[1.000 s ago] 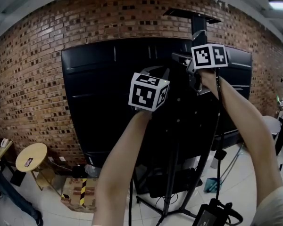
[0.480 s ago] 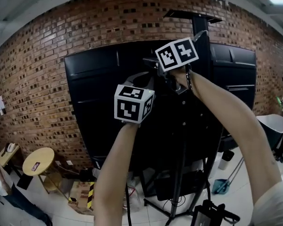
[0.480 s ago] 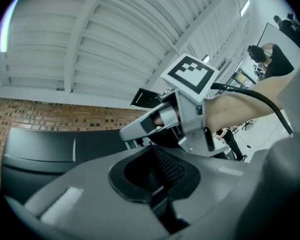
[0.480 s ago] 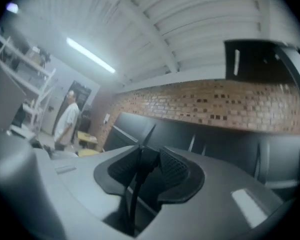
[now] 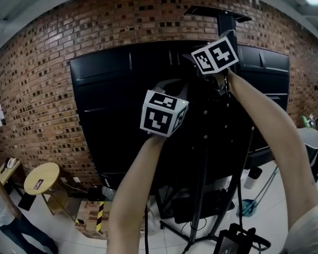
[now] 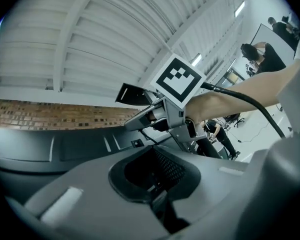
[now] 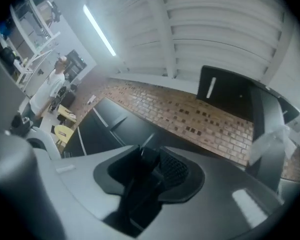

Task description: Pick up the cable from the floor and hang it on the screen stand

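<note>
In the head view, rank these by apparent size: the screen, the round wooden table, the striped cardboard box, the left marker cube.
1. Screen.
2. Left marker cube, though it looks big only because it is close to the camera.
3. Round wooden table and striped cardboard box: too alike to separate.

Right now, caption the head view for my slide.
The right gripper holds the black cable near the black metal screen stand's top; left gripper raised below.
</note>
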### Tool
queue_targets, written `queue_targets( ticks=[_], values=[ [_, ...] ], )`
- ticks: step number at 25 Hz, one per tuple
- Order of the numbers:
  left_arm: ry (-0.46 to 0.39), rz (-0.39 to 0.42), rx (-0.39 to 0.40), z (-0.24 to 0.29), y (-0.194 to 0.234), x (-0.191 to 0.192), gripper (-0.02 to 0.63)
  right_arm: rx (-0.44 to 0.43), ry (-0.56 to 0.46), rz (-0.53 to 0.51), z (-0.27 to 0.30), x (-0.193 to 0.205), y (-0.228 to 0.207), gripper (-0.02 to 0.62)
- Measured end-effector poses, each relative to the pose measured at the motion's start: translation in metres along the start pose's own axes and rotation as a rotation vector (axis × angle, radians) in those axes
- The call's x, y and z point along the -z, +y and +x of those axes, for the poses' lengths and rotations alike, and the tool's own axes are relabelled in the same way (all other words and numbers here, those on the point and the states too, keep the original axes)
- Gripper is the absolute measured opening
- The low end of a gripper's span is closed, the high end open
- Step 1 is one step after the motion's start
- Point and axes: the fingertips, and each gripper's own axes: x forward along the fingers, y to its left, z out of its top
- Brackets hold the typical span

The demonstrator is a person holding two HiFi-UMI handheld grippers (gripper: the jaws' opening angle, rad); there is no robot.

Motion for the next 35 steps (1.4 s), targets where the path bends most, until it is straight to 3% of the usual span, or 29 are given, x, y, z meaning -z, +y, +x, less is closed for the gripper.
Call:
queue_targets(
  ticks=[6, 10, 15, 18, 21, 25, 30, 31, 35],
  values=[
    [-0.044, -0.055, 0.070, 0.013, -0.033, -0.011, 0.020, -0.024, -0.216, 0.273, -0.072, 0.015, -0.026, 0.129],
    [-0.048, -0.099, 0.073, 0.019, -0.045, -0.013, 0.020, 0.012, -0.329, 0.373, -0.120, 0.044, -0.039, 0.130],
    [-0.042, -0.132, 0.098, 0.031, -0.067, -0.010, 0.020, 0.057, -0.393, 0.494, -0.155, 0.100, -0.041, 0.132],
    [-0.046, -0.105, 0.099, 0.028, -0.088, -0.004, 0.020, 0.040, -0.419, 0.556, -0.170, 0.138, -0.030, 0.135],
    [-0.072, -0.049, 0.089, 0.020, -0.114, -0.002, 0.020, 0.013, -0.449, 0.576, -0.183, 0.167, -0.009, 0.135],
    [-0.078, 0.021, 0.099, 0.008, -0.160, 0.014, 0.020, -0.023, -0.450, 0.524, -0.196, 0.200, 0.043, 0.127],
    [-0.053, -0.005, 0.109, 0.004, -0.184, 0.044, 0.020, 0.030, -0.469, 0.438, -0.211, 0.211, 0.077, 0.085],
    [-0.050, -0.014, 0.106, 0.001, -0.185, 0.049, 0.020, 0.056, -0.471, 0.437, -0.215, 0.215, 0.078, 0.047],
    [-0.025, -0.044, 0.107, -0.004, -0.183, 0.063, 0.020, 0.075, -0.454, 0.470, -0.226, 0.228, 0.075, 0.043]
  ],
)
